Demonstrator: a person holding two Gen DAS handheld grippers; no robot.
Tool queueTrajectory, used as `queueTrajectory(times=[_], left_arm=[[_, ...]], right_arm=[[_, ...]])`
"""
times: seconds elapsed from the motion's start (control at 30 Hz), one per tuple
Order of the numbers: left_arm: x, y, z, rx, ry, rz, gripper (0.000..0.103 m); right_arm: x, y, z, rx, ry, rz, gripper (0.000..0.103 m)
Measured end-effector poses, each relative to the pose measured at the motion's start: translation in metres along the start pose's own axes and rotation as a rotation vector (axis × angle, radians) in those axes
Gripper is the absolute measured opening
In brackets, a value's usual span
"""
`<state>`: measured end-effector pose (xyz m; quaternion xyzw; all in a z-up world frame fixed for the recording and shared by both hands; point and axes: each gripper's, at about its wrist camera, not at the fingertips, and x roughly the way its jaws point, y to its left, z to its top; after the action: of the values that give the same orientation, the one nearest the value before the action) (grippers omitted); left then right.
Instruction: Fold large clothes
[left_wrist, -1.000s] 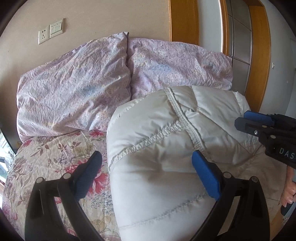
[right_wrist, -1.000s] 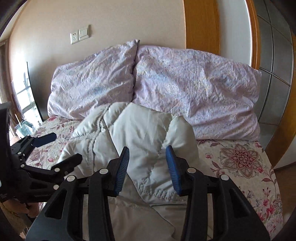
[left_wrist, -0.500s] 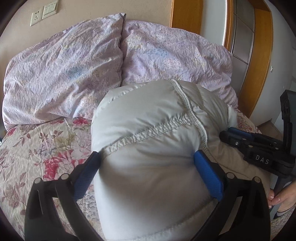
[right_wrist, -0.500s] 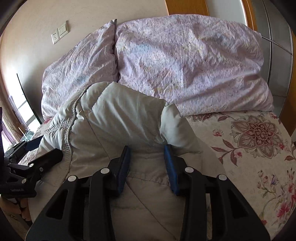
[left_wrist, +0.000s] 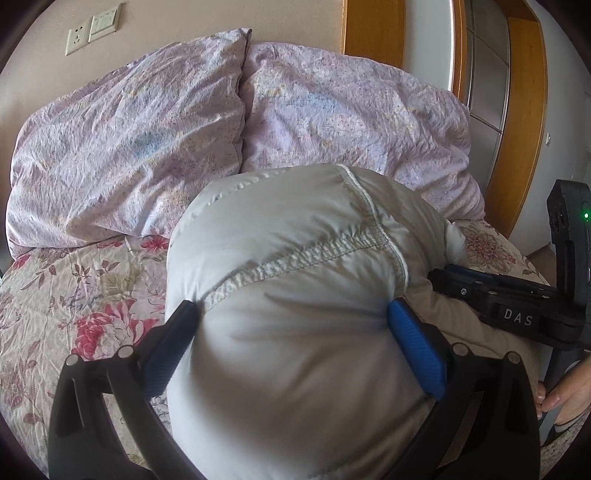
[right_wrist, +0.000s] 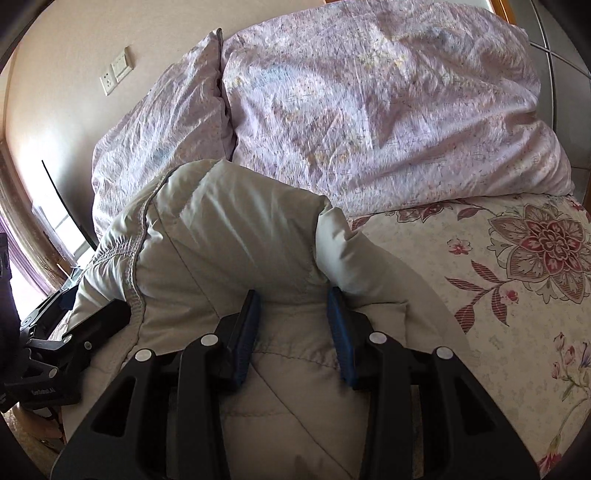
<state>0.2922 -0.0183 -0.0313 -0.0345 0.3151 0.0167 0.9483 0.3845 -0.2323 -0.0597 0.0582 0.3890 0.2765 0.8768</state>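
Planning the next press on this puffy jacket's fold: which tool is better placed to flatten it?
Probably left. The left tool straddles the jacket at its tallest bulge, pads against both sides. The right tool pinches a narrower stretch beside the lower flap, near the bedspread.

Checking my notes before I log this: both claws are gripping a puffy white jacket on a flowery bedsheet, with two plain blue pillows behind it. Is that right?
Not quite: the pillows are pale purple with a faint print, not plain blue, as the left wrist view shows. The rest holds: the left claw and right claw grip the puffy white jacket on the flowery bedsheet.
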Motion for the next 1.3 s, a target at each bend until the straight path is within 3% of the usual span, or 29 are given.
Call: queueTrajectory(times=[0.53,0.6,0.7,0.83,0.9,1.13,1.3], left_arm=[[0.018,-0.005,-0.005,0.013,-0.012,0.068,0.101],[0.018,-0.006,-0.003,0.024,-0.003,0.075,0.101],[0.007,-0.003,0.003,0.033,0.036,0.059,0.101],[-0.02,0.017,0.019,0.024,-0.004,0.042,0.101],[-0.021,0.024,0.032,0.031,-0.011,0.056,0.101],[0.005,0.013,0.048,0.136,-0.01,0.142,0.101],[0.02,0.011,0.042,0.103,0.0,0.121,0.101]], right_arm=[[0.015,-0.005,0.001,-0.001,0.019,-0.021,0.039],[0.015,-0.003,0.004,-0.008,0.04,-0.042,0.039],[0.001,0.012,0.012,-0.017,0.075,-0.151,0.04],[-0.038,0.02,0.026,0.033,-0.043,-0.132,0.04],[-0.042,0.02,0.036,0.056,-0.059,-0.12,0.04],[-0.007,0.024,0.045,0.008,-0.021,-0.19,0.04],[0.009,0.01,0.034,0.012,0.009,-0.182,0.039]])
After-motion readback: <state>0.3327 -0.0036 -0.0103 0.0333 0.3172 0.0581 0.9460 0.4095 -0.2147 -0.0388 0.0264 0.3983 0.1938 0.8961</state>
